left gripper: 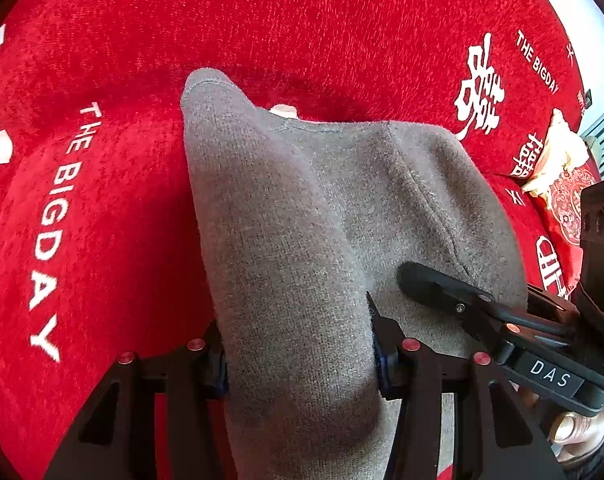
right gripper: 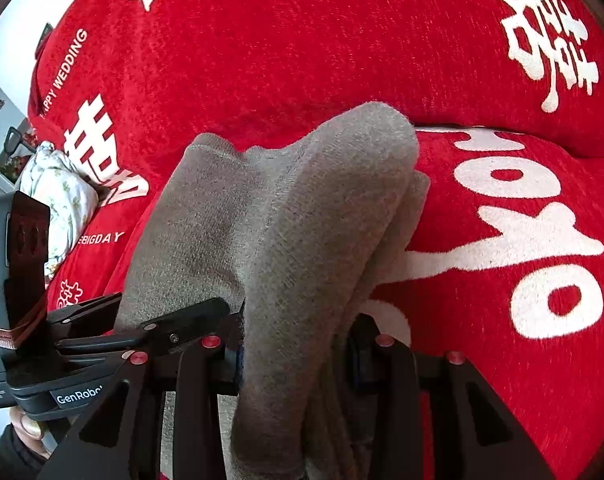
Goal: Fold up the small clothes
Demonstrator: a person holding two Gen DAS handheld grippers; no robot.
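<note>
A grey knit garment [left gripper: 286, 208] hangs in thick folds above a red plush cover [left gripper: 114, 208] printed with white lettering. My left gripper [left gripper: 298, 348] is shut on a bunched fold of it, the cloth filling the gap between both fingers. One finger [left gripper: 434, 290] of the right gripper presses on the same garment at the right. In the right wrist view the right gripper [right gripper: 298, 348] is shut on a doubled grey fold [right gripper: 326, 208]. The left gripper's fingers [right gripper: 182, 318] hold the cloth just to its left. The garment's far end droops toward the cover.
A red back cushion [right gripper: 302, 40] rises behind the seat. A crumpled white floral cloth [right gripper: 58, 196] lies at the left of the right wrist view. A red and gold packet [left gripper: 562, 188] lies at the right of the left wrist view. A person's thumb [left gripper: 574, 428] shows behind the right gripper.
</note>
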